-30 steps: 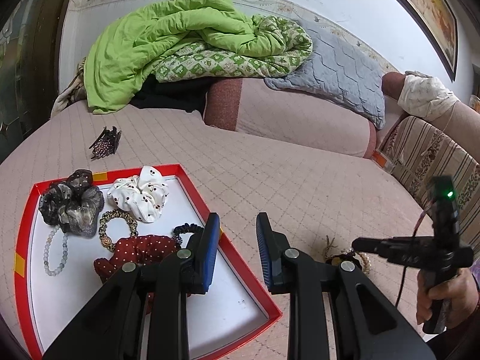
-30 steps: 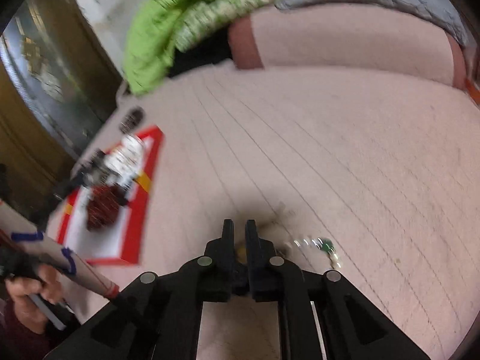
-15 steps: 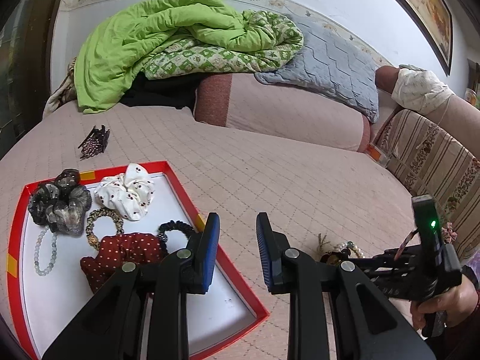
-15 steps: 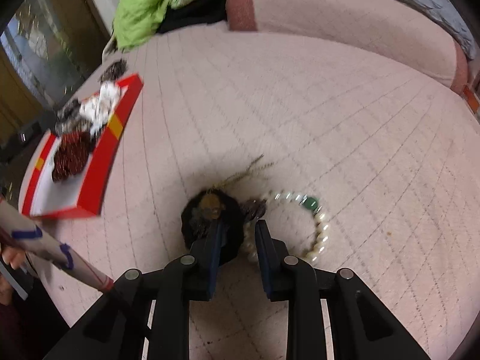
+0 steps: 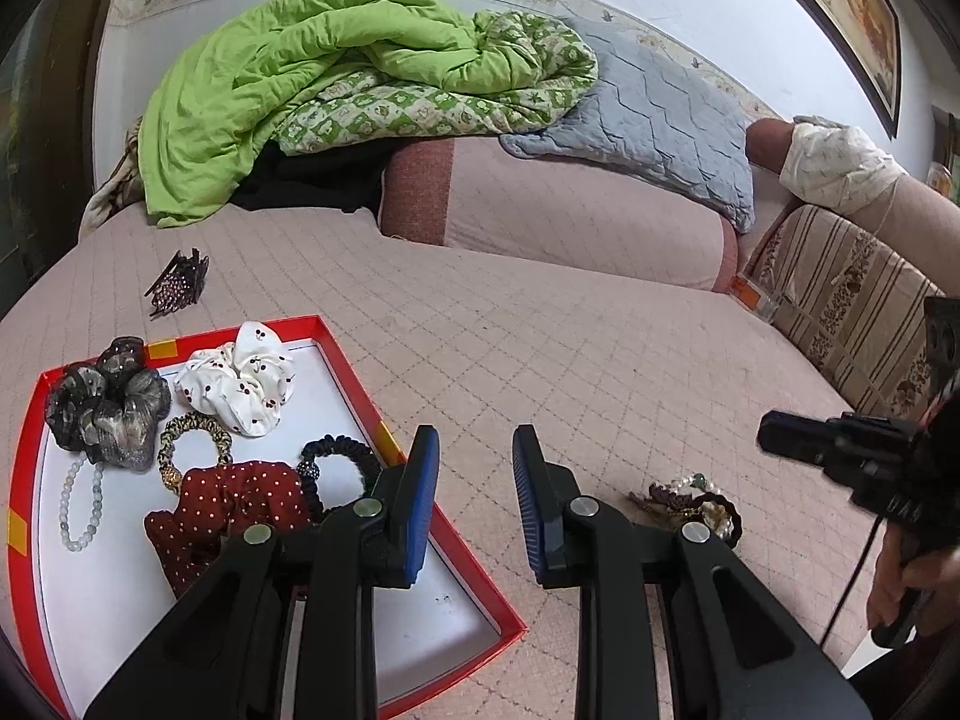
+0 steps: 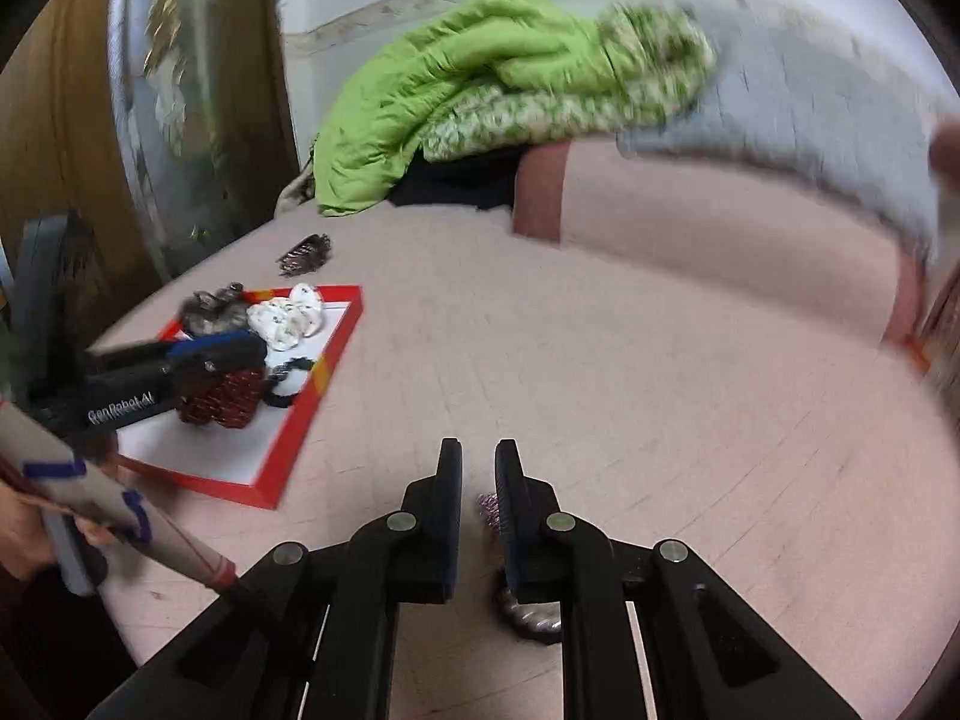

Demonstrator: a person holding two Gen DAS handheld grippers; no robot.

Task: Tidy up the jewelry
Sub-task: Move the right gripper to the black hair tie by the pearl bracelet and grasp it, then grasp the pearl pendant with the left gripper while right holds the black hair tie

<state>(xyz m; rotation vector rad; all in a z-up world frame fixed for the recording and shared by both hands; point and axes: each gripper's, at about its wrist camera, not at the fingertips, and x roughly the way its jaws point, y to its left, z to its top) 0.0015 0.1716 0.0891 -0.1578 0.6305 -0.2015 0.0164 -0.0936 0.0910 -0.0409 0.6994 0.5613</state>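
The right gripper [image 6: 478, 483] is hovering with fingers narrowly parted, empty, above the jewelry pile [image 5: 690, 501] at lower right of the left view; the left gripper [image 5: 474, 480], fingers spread, is idling over the red tray [image 5: 354, 360].

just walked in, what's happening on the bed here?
A person with two handheld grippers is sorting hair accessories into a red tray. The left gripper is open over the tray's edge, holding nothing. The right gripper, fingers narrowly apart, is at a small jewelry pile on the bedspread; whether it grips anything is unclear.
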